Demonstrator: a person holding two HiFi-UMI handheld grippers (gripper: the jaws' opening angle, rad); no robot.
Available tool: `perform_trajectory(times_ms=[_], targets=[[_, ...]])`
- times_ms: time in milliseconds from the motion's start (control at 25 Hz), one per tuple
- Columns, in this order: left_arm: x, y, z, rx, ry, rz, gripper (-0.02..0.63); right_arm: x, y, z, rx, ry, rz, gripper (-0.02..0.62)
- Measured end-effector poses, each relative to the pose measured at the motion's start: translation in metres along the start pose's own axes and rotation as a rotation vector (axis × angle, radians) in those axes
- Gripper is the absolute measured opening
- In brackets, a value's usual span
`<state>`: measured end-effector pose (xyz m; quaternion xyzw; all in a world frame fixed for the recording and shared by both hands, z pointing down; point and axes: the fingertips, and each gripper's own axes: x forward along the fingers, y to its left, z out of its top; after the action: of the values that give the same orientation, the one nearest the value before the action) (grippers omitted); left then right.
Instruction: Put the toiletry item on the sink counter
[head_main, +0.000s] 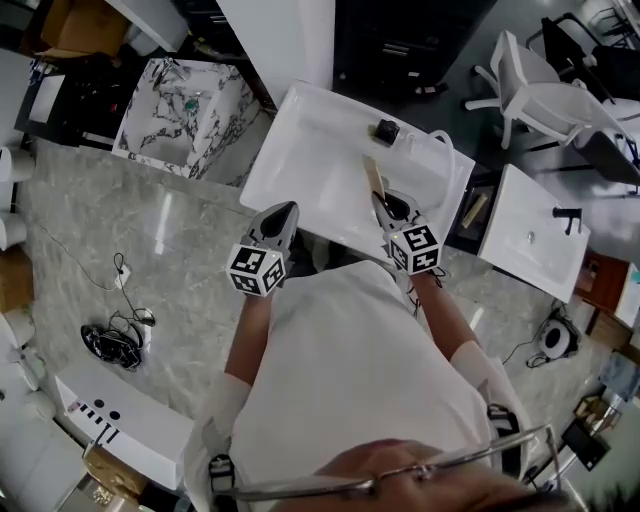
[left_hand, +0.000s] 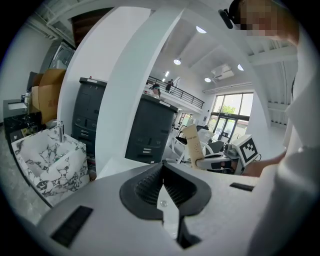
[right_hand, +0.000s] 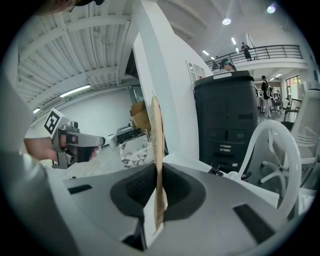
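Note:
The toiletry item (head_main: 373, 180) is a flat beige tube, held upright over the white sink (head_main: 310, 150). My right gripper (head_main: 385, 205) is shut on its lower end. In the right gripper view the tube (right_hand: 157, 150) stands edge-on between the dark pads, with the gripper (right_hand: 156, 176) closed on it. The left gripper view shows the same tube (left_hand: 193, 145) off to the right. My left gripper (head_main: 283, 212) hovers by the sink's near edge, shut with nothing in it (left_hand: 162, 169). A black faucet (head_main: 386, 130) sits at the sink's back rim.
A marble-patterned basin (head_main: 185, 110) stands to the left, a second white basin (head_main: 535, 235) to the right, and a white chair (head_main: 545, 95) behind it. Cables (head_main: 115, 340) lie on the stone floor. A dark cabinet (right_hand: 227, 120) stands beyond the sink.

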<state>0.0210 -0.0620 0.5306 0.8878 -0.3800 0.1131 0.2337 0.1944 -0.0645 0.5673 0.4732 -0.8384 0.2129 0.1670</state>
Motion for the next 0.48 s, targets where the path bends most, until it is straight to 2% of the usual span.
perform_trajectory(times_ms=[240, 480], targets=[[0.011, 0.012, 0.01, 0.032, 0.013, -0.062, 0.005, 0.009, -0.008, 0.008, -0.001, 0.003, -0.07, 0.034], [0.024, 0.028, 0.021, 0.056, 0.032, -0.134, 0.005, 0.021, -0.009, 0.015, -0.04, 0.046, -0.127, 0.034]])
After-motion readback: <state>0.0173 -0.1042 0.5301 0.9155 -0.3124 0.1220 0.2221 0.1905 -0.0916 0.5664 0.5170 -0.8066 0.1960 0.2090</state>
